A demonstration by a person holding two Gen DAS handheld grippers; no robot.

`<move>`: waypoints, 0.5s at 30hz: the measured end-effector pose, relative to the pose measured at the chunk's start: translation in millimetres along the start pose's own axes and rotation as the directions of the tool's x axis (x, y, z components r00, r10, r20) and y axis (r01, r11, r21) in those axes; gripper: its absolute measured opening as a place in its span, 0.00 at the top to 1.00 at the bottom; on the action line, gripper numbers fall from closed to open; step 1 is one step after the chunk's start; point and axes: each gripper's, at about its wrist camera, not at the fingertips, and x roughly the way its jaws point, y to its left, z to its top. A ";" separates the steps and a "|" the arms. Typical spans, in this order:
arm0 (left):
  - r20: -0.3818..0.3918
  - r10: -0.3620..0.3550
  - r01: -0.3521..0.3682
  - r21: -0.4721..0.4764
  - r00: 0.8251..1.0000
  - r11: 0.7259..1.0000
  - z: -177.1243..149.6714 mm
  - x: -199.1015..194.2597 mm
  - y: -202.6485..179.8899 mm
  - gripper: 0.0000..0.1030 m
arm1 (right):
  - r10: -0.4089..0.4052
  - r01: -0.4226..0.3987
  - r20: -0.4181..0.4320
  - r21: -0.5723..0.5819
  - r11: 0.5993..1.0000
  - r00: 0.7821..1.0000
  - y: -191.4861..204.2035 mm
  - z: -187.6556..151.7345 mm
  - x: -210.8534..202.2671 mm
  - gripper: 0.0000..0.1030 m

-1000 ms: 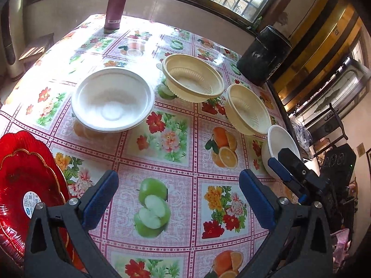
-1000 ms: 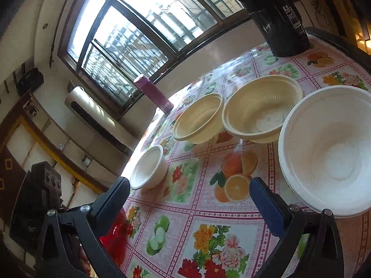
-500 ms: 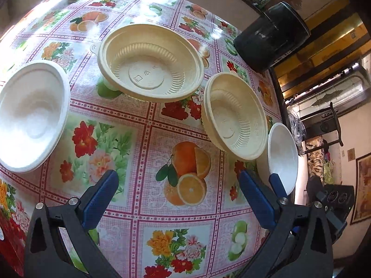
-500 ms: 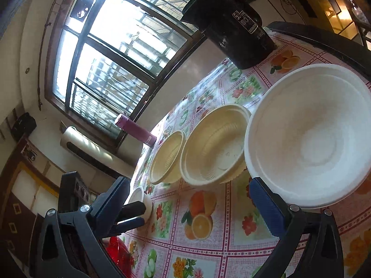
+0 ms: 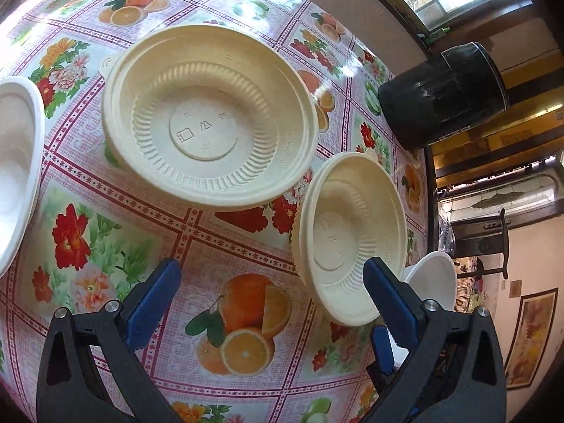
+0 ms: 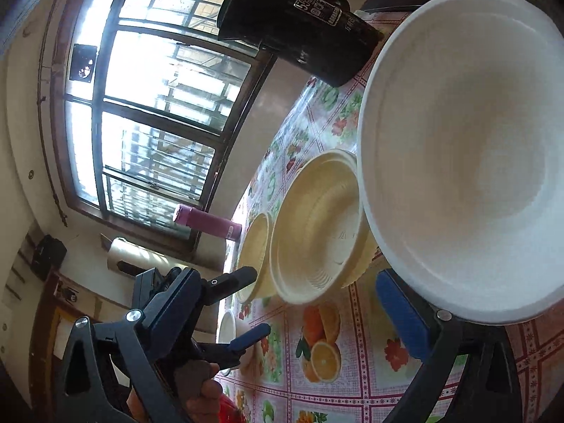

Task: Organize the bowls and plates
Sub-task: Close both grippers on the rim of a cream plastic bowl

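From our left gripper (image 5: pixel 271 278), the big white bowl (image 5: pixel 16 172) has slid to the far left edge of view since a second ago, and the red plate seen then is gone from sight. The larger cream bowl (image 5: pixel 208 120) now fills the upper middle, the smaller cream bowl (image 5: pixel 349 236) sits just right of it with their rims nearly touching, and a small white bowl (image 5: pixel 435 282) peeks past the right finger. Our left jaws stand wide apart over bare tablecloth (image 5: pixel 169 225), with nothing between them.

Seen from our right gripper (image 6: pixel 278 303), the view has rolled, and the same big white bowl (image 6: pixel 465 148) looms much nearer at the right. Its lower rim lies just above the right blue finger (image 6: pixel 402 317). These jaws have just been closing slightly, remain wide apart, and hold nothing. The black kettle (image 6: pixel 303 24) stands near the table's far edge, well apart from the bowls. Open cloth lies between the two grippers.
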 end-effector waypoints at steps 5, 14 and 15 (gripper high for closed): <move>-0.037 -0.032 0.031 -0.020 0.999 0.999 3.9 8.4 -1.9 0.03 | -0.031 0.031 -0.002 0.009 0.999 1.000 1.1 -0.9 7.1 0.09; -0.061 -0.055 0.054 -0.007 0.997 0.998 12.3 19.3 -3.2 0.21 | -0.113 0.112 0.032 0.033 0.993 0.993 -5.1 2.7 14.2 0.17; -0.071 -0.066 0.066 -0.005 0.995 0.998 12.1 20.2 -3.0 0.28 | -0.118 0.117 0.040 0.029 0.993 0.992 -4.4 3.2 13.8 0.17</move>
